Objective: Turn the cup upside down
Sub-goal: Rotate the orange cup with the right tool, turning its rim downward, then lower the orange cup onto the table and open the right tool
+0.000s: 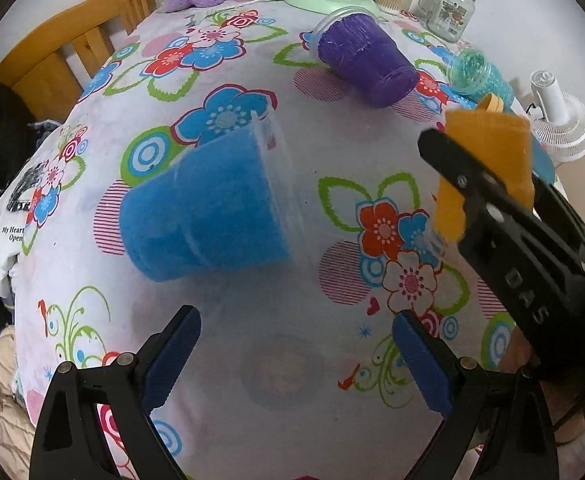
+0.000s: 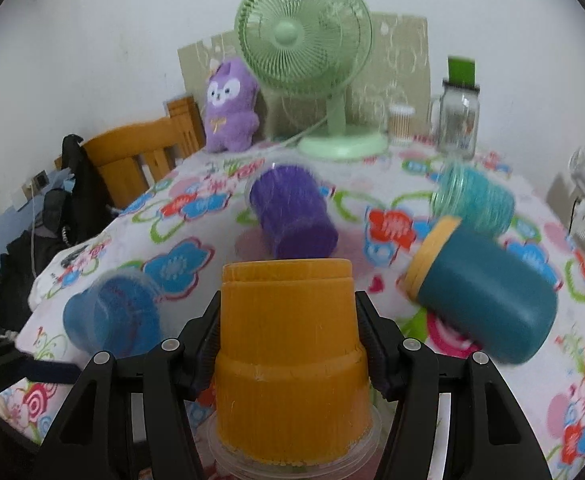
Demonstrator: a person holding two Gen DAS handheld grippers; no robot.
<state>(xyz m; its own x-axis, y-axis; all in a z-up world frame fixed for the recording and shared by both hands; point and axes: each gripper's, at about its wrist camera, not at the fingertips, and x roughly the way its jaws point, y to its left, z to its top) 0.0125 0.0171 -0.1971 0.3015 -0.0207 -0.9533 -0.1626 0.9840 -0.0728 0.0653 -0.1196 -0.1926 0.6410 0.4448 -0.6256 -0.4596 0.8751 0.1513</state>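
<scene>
orange cup [image 2: 288, 344]: light, stiff ribbed plastic, base up, clamped mid-wall between right gripper [image 2: 288, 336] jaws; left gripper [image 1: 292, 360] jaws wide, empty.

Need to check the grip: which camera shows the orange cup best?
Right wrist view: the orange cup fills the centre, rim down, clamped by the right gripper. Left wrist view shows only part of it behind that gripper's black finger.

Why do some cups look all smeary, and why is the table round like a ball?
Right wrist view: the teal jar and blue cup are motion-blurred, while the orange cup gripped by the right gripper stays sharper. Left wrist view: the blue cup is slightly smeared, and the fisheye lens bulges the flowered tablecloth.
</scene>
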